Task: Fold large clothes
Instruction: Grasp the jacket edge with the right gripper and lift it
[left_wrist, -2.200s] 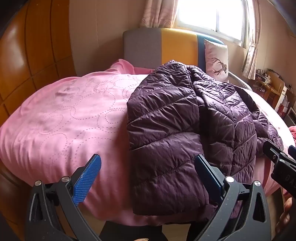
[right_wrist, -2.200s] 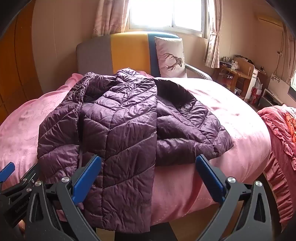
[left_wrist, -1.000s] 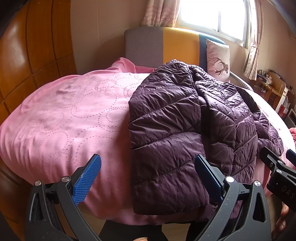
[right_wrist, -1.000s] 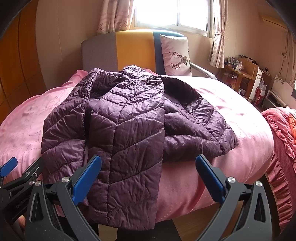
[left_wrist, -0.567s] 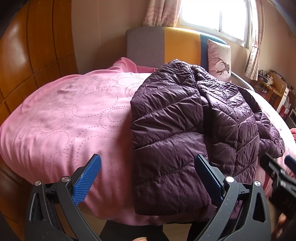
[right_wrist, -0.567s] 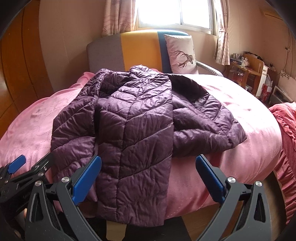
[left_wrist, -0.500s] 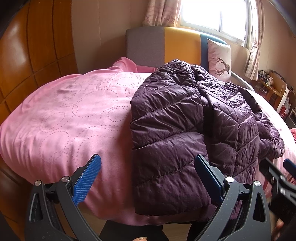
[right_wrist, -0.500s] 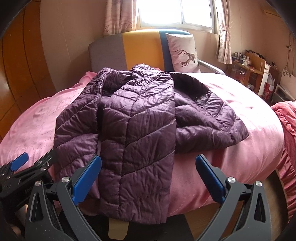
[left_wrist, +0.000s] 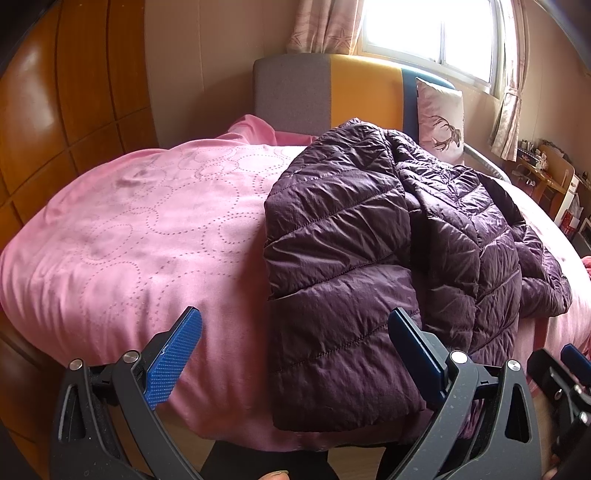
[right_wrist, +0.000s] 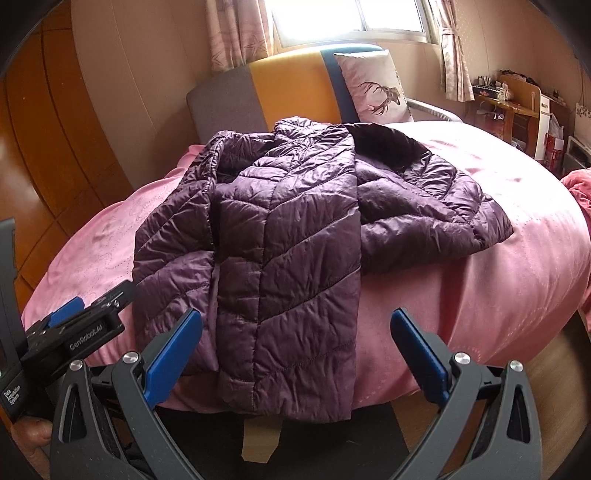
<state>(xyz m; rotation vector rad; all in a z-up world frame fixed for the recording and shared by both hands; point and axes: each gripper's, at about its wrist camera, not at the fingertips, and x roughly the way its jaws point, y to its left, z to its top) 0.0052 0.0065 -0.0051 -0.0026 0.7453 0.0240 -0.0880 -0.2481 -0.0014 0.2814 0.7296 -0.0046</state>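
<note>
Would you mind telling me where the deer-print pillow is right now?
The deer-print pillow leans upright against the headboard at its right end, behind the purple jacket, under the window.

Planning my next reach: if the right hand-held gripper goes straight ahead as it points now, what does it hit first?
Most likely the purple puffer jacket: the open right hand-held gripper points at its near hem, which hangs over the pink bed edge. Depth unclear.

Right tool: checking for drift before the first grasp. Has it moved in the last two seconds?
Yes. In the left wrist view the right tool has dropped lower against the jacket, while the headboard barely shifted.
</note>
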